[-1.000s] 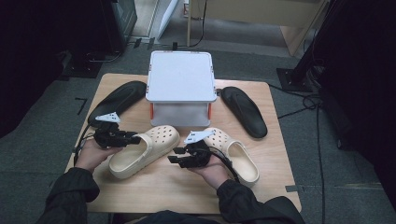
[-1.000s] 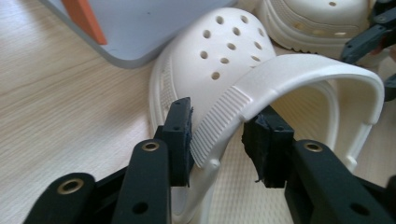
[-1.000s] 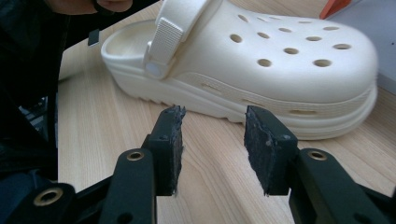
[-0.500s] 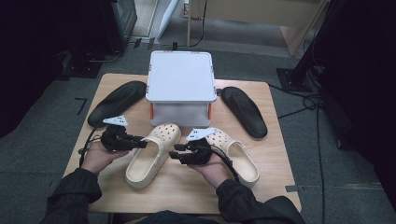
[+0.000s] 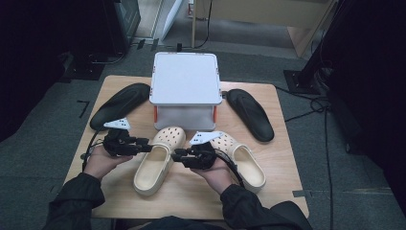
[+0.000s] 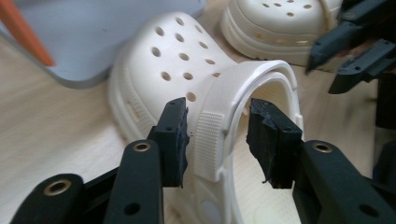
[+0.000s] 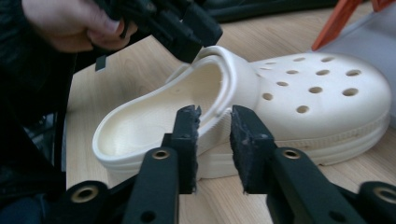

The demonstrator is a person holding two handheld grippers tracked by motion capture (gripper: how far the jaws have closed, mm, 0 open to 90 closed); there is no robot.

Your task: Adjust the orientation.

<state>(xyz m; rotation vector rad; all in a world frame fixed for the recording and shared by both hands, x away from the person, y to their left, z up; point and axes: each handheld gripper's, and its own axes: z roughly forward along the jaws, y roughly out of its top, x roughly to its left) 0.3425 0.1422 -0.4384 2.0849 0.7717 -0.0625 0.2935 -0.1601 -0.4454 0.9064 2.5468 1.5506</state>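
The wooden table (image 5: 282, 187) carries a lidded white box (image 5: 185, 79) at its far middle, the landmark here. A black insole (image 5: 119, 103) lies left of the box, another (image 5: 250, 114) right of it. Just in front of the box lie two cream clogs, toes toward it: the left clog (image 5: 155, 160) and the right clog (image 5: 242, 158).

The left gripper (image 6: 217, 140) straddles the left clog's strap (image 6: 210, 140) (jaws just opened, pads not pressing). The right gripper (image 7: 214, 140), jaws just closing, brackets that clog's opposite rim without visibly clamping.
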